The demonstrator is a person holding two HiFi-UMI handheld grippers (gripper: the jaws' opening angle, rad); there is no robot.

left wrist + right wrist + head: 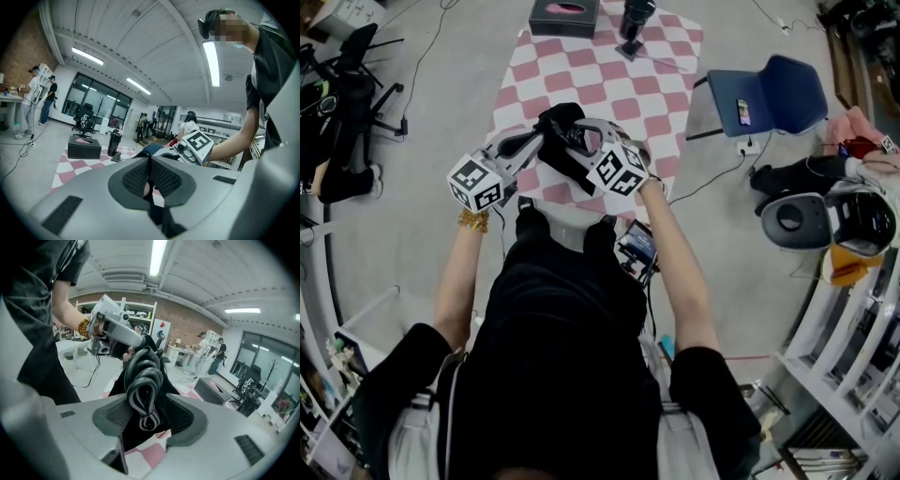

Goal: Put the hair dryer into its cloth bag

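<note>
Grey floor [441, 112], pink-checked table [619, 94], blue chair [769, 94], ceiling strip lights [211, 63].

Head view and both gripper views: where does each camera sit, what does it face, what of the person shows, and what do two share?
Head view: on the head, looking steeply down at the checkered table; torso, arms.
Left gripper view: on the left gripper, facing across the table; right forearm.
Right gripper view: on the right gripper, facing the coiled cord; left wrist.
Shared: both gripper views show the black box.
</note>
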